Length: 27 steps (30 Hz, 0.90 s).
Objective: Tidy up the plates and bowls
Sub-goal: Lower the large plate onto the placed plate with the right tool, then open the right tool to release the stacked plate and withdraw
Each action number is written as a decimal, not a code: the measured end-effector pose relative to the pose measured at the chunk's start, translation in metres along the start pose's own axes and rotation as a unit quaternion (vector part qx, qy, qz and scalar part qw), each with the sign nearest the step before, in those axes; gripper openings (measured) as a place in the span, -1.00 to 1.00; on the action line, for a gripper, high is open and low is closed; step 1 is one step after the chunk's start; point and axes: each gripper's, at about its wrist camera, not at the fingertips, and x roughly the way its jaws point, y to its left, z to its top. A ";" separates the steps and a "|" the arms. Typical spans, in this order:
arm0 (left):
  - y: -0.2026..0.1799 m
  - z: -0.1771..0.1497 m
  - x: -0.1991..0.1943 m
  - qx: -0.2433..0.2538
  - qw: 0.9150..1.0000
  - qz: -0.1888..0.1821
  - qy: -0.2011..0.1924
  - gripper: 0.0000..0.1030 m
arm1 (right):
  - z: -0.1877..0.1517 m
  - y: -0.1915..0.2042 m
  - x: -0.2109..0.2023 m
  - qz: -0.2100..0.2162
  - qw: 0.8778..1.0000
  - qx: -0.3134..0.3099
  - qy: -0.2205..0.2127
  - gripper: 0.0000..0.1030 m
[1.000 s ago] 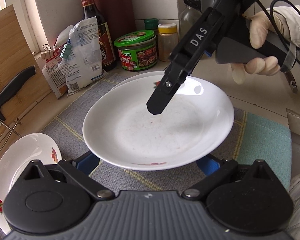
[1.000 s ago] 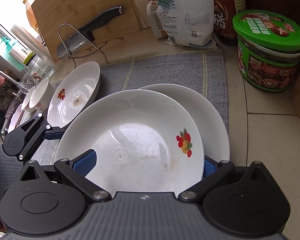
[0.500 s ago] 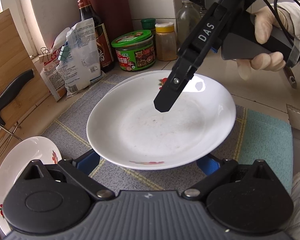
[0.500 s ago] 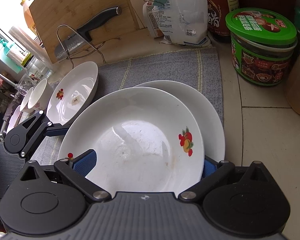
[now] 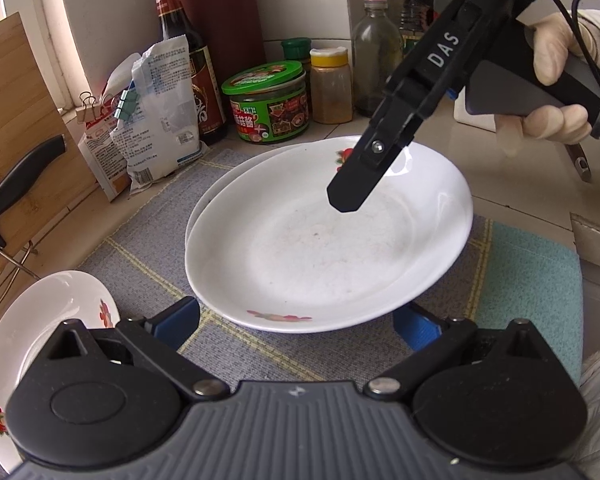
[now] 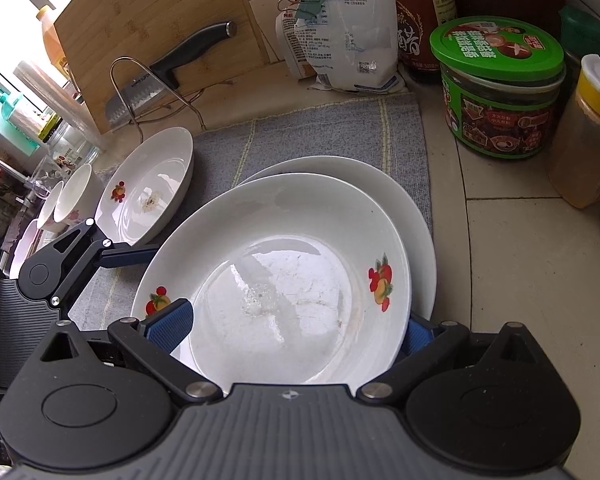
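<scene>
Left wrist view: left gripper point(image 5: 296, 320) stands wide around the top plate point(image 5: 324, 240), stacked off-centre on a lower plate point(image 5: 204, 208). Right wrist view: right gripper point(image 6: 288, 328) likewise wide, gripping nothing; a nudge may slide the top plate.

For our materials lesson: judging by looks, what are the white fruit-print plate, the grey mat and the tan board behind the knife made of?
White fruit-print plate: probably glazed ceramic, glossy with reflections.
Grey mat: woven fabric, matte with visible weave.
Tan board: wood, possibly bamboo, showing straight grain.
</scene>
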 end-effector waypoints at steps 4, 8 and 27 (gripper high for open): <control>0.001 -0.001 0.001 -0.006 1.000 -0.002 0.001 0.99 | -0.001 0.001 -0.004 -0.004 1.000 0.009 -0.002 1.00; 0.001 -0.003 0.001 -0.010 1.000 -0.001 0.001 0.99 | -0.003 0.004 -0.007 -0.013 1.000 0.006 -0.003 1.00; 0.003 -0.002 0.000 -0.025 1.000 -0.008 -0.001 0.99 | -0.005 0.014 -0.012 -0.056 0.998 -0.002 0.000 1.00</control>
